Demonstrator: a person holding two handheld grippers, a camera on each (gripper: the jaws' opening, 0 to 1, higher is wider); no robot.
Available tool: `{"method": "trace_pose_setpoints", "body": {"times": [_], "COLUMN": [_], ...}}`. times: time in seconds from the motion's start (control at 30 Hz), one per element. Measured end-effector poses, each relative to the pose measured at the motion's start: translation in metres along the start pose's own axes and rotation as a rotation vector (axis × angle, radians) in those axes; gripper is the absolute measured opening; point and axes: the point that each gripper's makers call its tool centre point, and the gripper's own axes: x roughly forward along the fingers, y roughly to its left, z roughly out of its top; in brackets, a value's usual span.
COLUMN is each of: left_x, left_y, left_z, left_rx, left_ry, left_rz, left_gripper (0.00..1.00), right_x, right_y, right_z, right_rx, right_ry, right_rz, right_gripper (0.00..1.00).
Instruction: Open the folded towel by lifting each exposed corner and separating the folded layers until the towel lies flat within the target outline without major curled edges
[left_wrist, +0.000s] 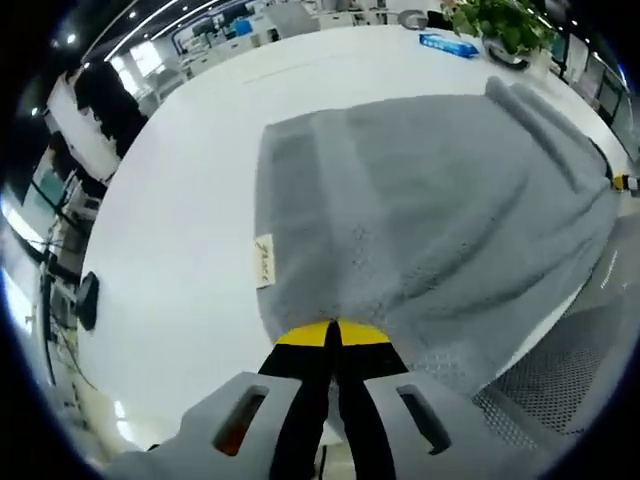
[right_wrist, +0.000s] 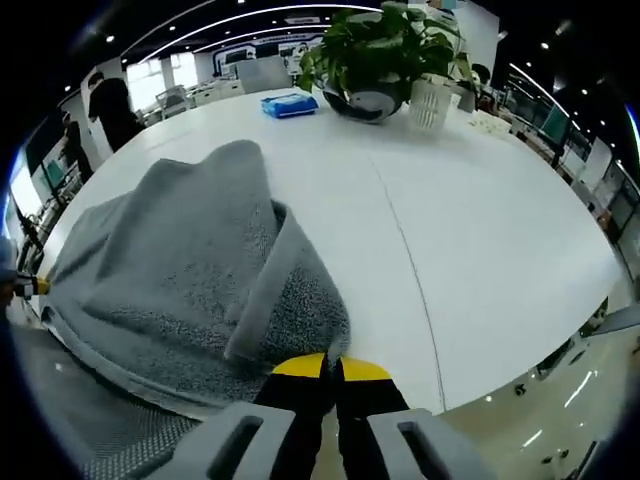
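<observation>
Here, both tongs, left gripper (left_wrist: 332, 335) and right gripper (right_wrist: 332, 368), clamp the grey terry towel's (left_wrist: 430, 210) lower-frame edge; left gripper view shows its label (left_wrist: 263, 262).

Your left tool (left_wrist: 332, 338) and right tool (right_wrist: 332, 370) each show yellow tips over black jaws and a pale grey body. The towel (left_wrist: 420, 210) you work is mid-grey with a fine looped texture, plain bands across it and a small cream label (left_wrist: 263, 262) at one edge. The table (right_wrist: 480, 220) is glossy white. On it you see a blue packet (right_wrist: 290, 104), a green-leaved plant (right_wrist: 385, 45) in a grey pot, and a white ribbed cup (right_wrist: 430, 103).
</observation>
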Motion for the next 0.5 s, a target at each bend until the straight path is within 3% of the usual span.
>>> {"method": "trace_pose_setpoints", "body": {"times": [0.5], "left_x": [0.035], "left_y": [0.016], "left_z": [0.056], "left_rx": [0.058], "left_ry": [-0.036], "left_rz": [0.003], "left_gripper": [0.00], "right_x": [0.049], "right_y": [-0.001], "right_z": [0.067], "right_rx": [-0.078], "right_ry": [-0.072], "right_rz": [-0.001], "right_gripper": [0.00]}}
